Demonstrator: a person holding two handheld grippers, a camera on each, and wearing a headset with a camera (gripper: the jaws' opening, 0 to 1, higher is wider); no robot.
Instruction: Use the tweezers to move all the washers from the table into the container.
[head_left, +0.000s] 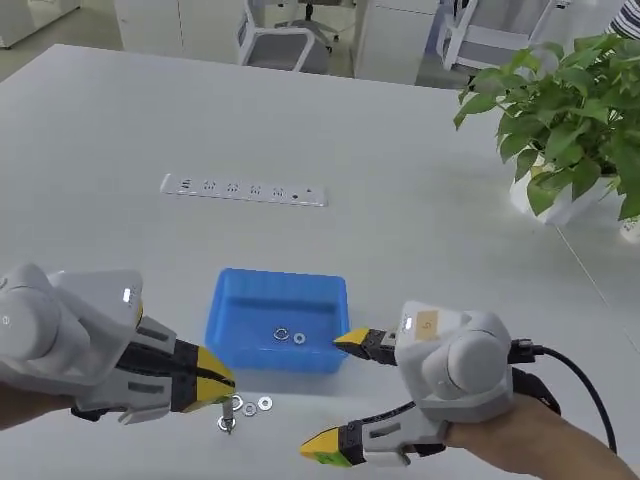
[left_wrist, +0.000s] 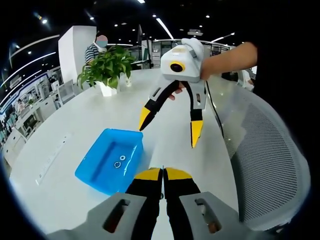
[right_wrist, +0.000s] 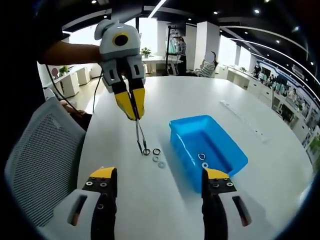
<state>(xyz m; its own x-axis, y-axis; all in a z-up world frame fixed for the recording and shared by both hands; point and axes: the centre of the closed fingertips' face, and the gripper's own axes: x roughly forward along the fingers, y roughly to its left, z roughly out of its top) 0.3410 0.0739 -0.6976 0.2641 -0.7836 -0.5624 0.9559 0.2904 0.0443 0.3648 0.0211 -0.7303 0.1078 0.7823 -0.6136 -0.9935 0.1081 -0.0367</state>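
Note:
On the white table a blue container (head_left: 232, 318) holds two washers (head_left: 290, 337). Three loose washers (head_left: 251, 406) lie just in front of it. My left gripper (head_left: 222, 378) is shut on thin metal tweezers (head_left: 228, 414). Their tips point down at a washer (right_wrist: 146, 151) next to the loose ones (right_wrist: 158, 158); whether they grip it I cannot tell. My right gripper (head_left: 332, 395) stands open and holds nothing, to the right of the washers at the container's front right corner. In the left gripper view that open right gripper (left_wrist: 170, 125) hangs beyond the container (left_wrist: 95, 172).
A white power strip (head_left: 243, 189) lies beyond the container. A potted plant (head_left: 570, 120) stands at the table's far right. A grey mesh chair (right_wrist: 40, 160) sits at the near table edge. Office chairs and cabinets stand behind the table.

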